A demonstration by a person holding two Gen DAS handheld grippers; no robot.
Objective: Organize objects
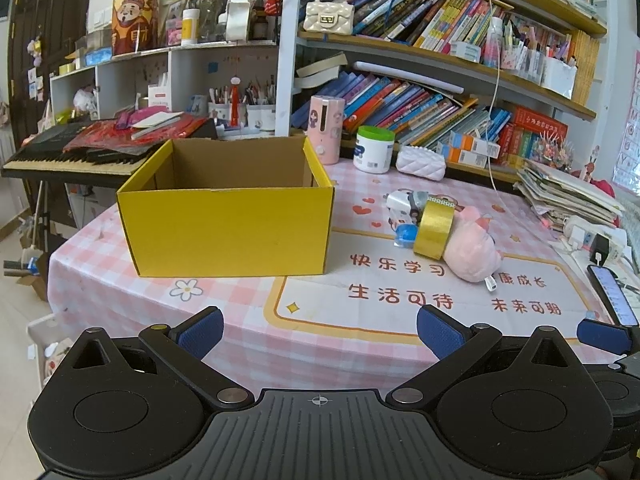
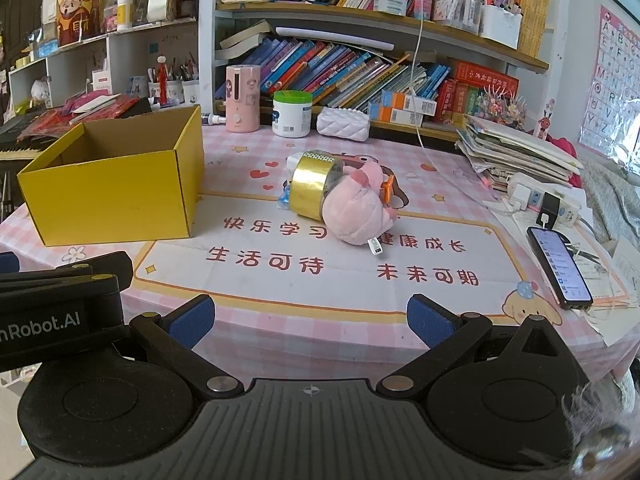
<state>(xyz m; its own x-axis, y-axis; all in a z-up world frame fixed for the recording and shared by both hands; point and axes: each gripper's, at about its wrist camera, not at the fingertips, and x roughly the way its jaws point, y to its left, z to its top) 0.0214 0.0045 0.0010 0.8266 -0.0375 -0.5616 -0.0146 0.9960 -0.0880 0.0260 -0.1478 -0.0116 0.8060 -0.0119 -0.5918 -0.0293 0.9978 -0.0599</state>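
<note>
Both grippers are sitting low at the near edge of the table [image 1: 224,332], nothing in either one. Left gripper [image 1: 319,330] has its blue pads [image 1: 200,334] spread wide apart, and the right gripper [image 2: 311,322] is the same, fingers wide w/ only tablecloth showing between them. Yellow box [image 1: 228,232] is on the left side of the table, open top, and what shows of the inside looks bare cardboard. The stuff to sort is all bunched in one pile to the right of the box, well apart from it, around the middle of the table: gold tape roll [image 2: 310,192] tipped on its edge, leaning against a pink plush [image 2: 354,214] that lies on its side w/ a white tag sticking out toward the camera. Smaller bits are tucked behind/under the tape, a white thing [image 1: 400,202] and something blue [image 1: 406,234], can't tell what they are exactly. Another patterned tape roll seems to sit on top of the gold one. A phone [image 2: 560,266] w/ its screen lit is over at the right edge, next to a power strip [image 2: 540,196]. Back of the table has a pink canister [image 2: 242,98] and a white jar [image 2: 292,114] w/ a green lid in front of the bookshelf.
</note>
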